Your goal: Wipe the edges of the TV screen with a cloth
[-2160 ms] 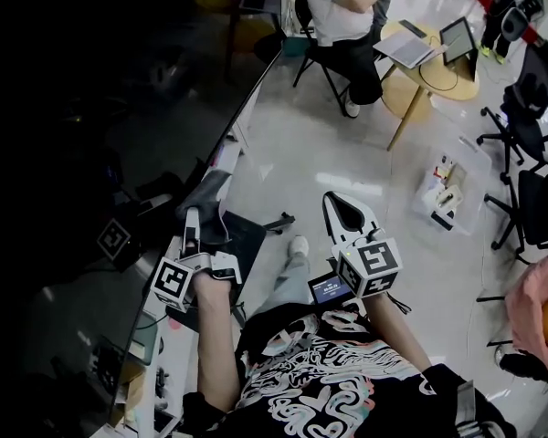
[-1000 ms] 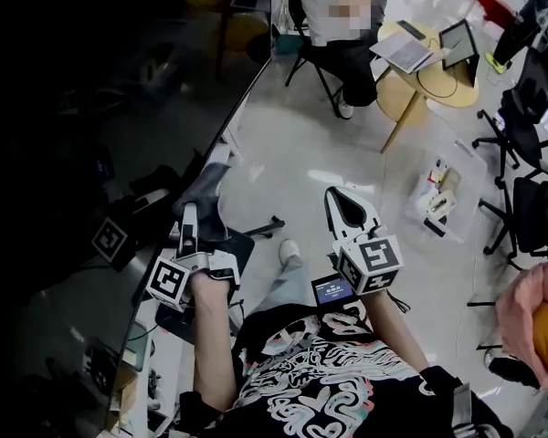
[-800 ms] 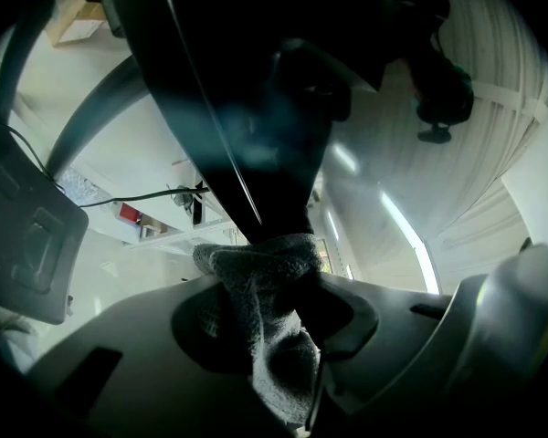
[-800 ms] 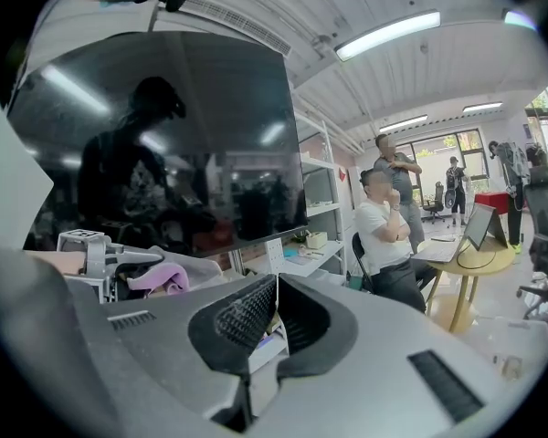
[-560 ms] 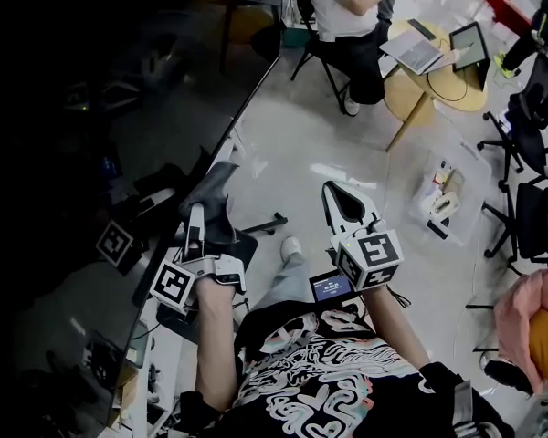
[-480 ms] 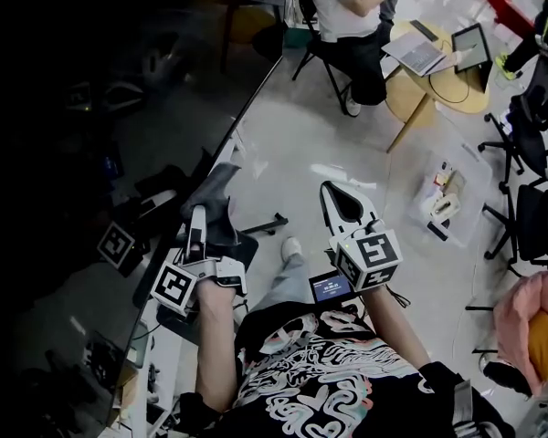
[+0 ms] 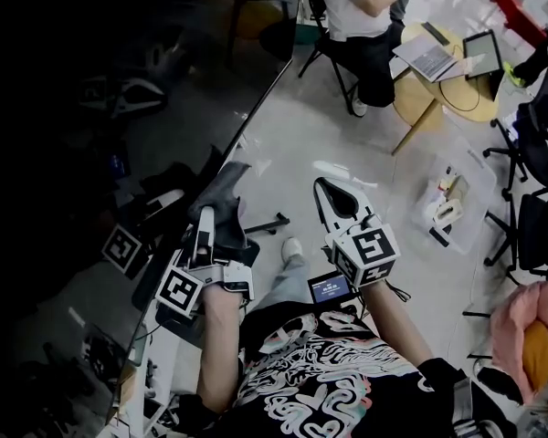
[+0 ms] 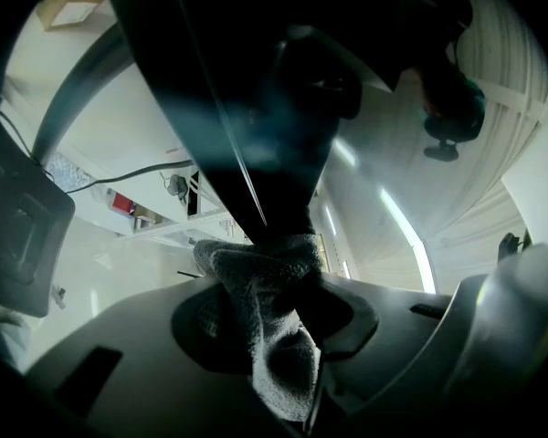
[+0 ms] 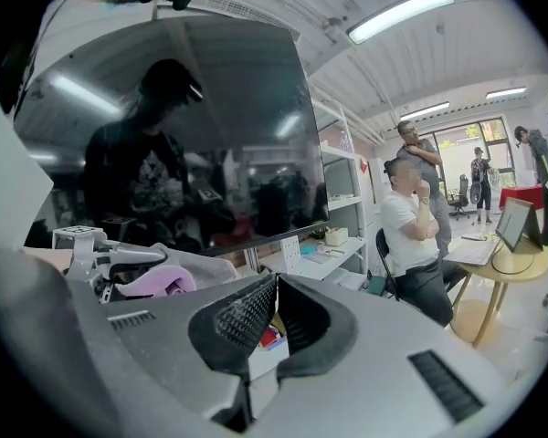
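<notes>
Pinches the grey cloth in the left claw, apparently touching the dark TV screen edge just ahead of the tips. Holds the right claw pressed together, empty, beside the left.

My head view looks steeply down on the left gripper and right gripper, with the TV screen at left. The left gripper view looks up along its jaws, very near the cloth and the screen's edge. The right gripper view faces the screen from farther back. All 3 share the screen; head and right also share the seated person.
</notes>
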A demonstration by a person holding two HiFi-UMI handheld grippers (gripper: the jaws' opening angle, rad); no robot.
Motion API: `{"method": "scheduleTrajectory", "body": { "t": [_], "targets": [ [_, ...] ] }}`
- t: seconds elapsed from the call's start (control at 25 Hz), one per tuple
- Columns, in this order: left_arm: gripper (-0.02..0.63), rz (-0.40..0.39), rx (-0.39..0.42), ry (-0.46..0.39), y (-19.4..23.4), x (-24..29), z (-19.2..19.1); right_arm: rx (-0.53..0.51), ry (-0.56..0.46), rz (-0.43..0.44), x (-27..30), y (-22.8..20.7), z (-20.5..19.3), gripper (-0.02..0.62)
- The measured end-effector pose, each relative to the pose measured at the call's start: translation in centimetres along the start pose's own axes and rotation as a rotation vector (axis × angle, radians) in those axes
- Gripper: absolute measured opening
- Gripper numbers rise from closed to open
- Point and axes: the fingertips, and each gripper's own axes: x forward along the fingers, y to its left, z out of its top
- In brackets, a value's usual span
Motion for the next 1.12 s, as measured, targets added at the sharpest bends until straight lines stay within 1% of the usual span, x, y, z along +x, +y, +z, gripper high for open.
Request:
{"method": "scheduleTrajectory", "body": {
  "t": [0.12, 0.24, 0.44, 0.68, 0.88, 1.0, 1.12],
  "targets": [
    [0.143, -0.006, -0.032, -0.013, -0.1, 0.4, 0.0, 0.004, 0.005, 0.015, 0.8, 0.0, 0.2, 0.029],
    [0.143, -0.007, -0.040, -0.019, -0.4, 0.8, -0.5, 0.003, -0.002, 0.020, 1.0, -0.3, 0.6, 0.029],
    [0.143, -0.013, -0.058, -0.003, -0.8, 2.8, -0.8, 0.010, -0.007, 0.012, 2.3, -1.6, 1.7, 0.029],
    [0.143, -0.011, -0.064, 0.001, -0.9, 3.6, -1.5, 0.004, -0.016, 0.013, 3.0, -2.4, 2.3, 0.030],
    [0.143, -0.020, -0.067, 0.010, -1.3, 5.8, -2.5, 0.011, -0.007, 0.012, 4.1, -4.1, 2.7, 0.029],
    [0.143, -0.021, -0.078, -0.010, -1.4, 6.2, -2.2, 0.009, -0.006, 0.014, 4.9, -4.2, 2.7, 0.029],
    [0.143, -0.012, -0.103, -0.030, -1.7, 7.3, -2.9, 0.012, -0.003, 0.021, 5.8, -5.0, 3.2, 0.029]
  ]
}}
